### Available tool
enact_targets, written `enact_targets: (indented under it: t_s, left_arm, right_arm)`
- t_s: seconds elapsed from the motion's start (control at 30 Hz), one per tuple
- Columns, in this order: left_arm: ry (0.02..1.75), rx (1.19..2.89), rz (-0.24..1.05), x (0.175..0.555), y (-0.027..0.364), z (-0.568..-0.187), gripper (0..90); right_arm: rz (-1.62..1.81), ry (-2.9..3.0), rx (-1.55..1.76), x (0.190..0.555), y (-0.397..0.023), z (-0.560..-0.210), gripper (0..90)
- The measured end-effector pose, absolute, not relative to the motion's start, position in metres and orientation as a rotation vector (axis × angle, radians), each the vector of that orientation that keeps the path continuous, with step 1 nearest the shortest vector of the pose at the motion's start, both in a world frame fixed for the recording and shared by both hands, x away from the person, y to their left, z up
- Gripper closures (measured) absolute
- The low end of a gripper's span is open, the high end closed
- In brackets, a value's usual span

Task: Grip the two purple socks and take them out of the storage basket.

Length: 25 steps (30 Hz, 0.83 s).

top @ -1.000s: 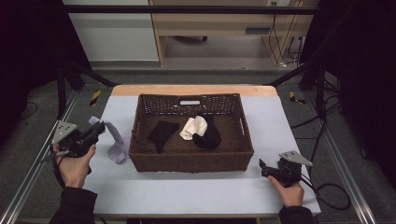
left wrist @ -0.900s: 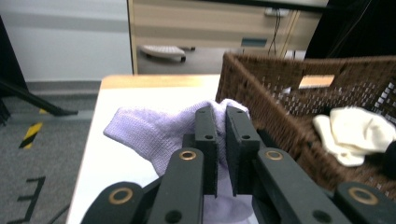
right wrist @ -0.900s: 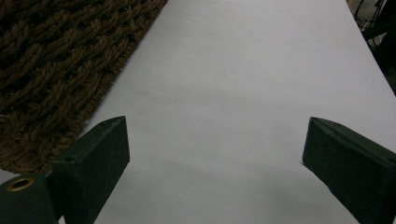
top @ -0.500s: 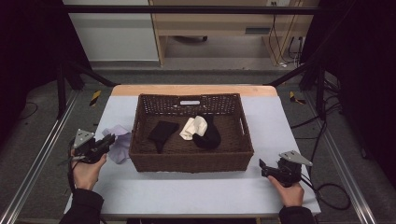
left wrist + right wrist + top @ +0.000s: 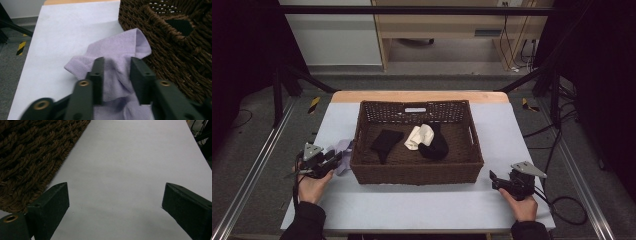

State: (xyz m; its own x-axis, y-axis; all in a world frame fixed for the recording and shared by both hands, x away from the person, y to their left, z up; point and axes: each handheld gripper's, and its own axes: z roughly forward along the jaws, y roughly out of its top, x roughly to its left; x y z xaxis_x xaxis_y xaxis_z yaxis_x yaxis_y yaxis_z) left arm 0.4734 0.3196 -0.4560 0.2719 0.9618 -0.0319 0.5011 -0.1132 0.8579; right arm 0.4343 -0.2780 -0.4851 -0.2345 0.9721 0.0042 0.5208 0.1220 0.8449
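Resting low on the desk just left of the wicker basket, the left tool has come down from where it hung a second ago, when it held the lilac sock up in the air beside the basket's left wall. Its jaws have just been opening: in the left gripper view they stand part way apart, with the sock between them but slack, crumpled on the desk and leaning against the basket's woven side rather than pinched. I judge from this that the sock has been set down outside the basket, so this piece looks done with and the left hand is free to pull back. At the basket's front right corner, the right tool sits where it was, jaws spread wide over bare desk with nothing between them. Inside the basket lie a black sock toward the left, a cream sock in the middle and a second dark sock touching it. For moving, the strip of desk left of the basket is narrow, with the desk's edge close by, while the stretch in front of the basket and to its right is open.
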Motion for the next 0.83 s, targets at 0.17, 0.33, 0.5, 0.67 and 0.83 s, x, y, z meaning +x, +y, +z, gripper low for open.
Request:
enact_targets:
  t_s: [0.17, 0.33, 0.5, 0.67, 0.83]
  left_arm:
    - [1.328, 1.713, 0.735, 0.467, 0.325, -0.455, 49.3]
    - [1.313, 1.7, 0.742, 0.455, 0.332, -0.454, 40.2]
    - [1.323, 1.728, 0.734, 0.445, 0.338, -0.458, 36.9]
    - [1.355, 1.736, 0.71, 0.433, 0.345, -0.465, 32.9]
    - [1.374, 1.748, 0.717, 0.425, 0.35, -0.468, 31.5]
  right_arm:
    - [1.013, 1.825, 1.445, 0.434, -0.278, -0.485, 7.7]
    - [1.018, 1.822, 1.444, 0.434, -0.278, -0.485, 7.7]
    - [1.015, 1.818, 1.439, 0.433, -0.279, -0.485, 7.6]
    - [1.018, 1.812, 1.439, 0.433, -0.279, -0.485, 7.6]
    - [1.019, 1.813, 1.438, 0.433, -0.279, -0.485, 7.6]
